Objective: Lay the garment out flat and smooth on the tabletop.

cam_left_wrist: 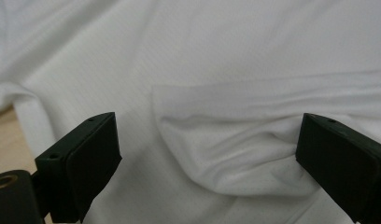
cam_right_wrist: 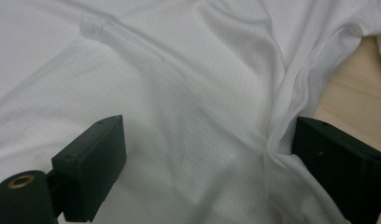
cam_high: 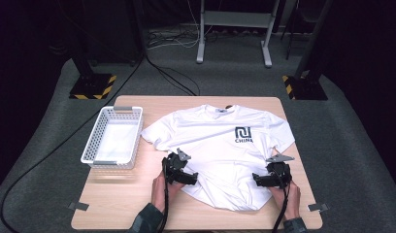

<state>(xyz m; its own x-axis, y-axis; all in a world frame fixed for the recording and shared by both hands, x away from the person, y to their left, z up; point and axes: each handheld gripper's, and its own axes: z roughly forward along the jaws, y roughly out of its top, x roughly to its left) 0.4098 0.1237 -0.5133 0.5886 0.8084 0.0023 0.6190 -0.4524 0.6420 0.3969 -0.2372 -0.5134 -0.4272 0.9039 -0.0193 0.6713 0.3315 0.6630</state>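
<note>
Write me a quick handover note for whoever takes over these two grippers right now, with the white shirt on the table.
Left gripper: jaws open, over the lower left edge of the white T-shirt, with a loose fold of cloth between them, not pinched.
Right gripper: jaws open, at the shirt's lower right side seam.
T-shirt: lies face up on the table, logo showing, sleeves spread, bottom part rumpled.
White basket: left of the shirt, empty.
Done: shirt laid out.
Left: no fold made yet; probably fold it, then put it in the basket.

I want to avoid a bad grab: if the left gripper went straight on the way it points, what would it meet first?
Most likely the white T-shirt: the left gripper, jaws open, faces a raised fold of it.
</note>
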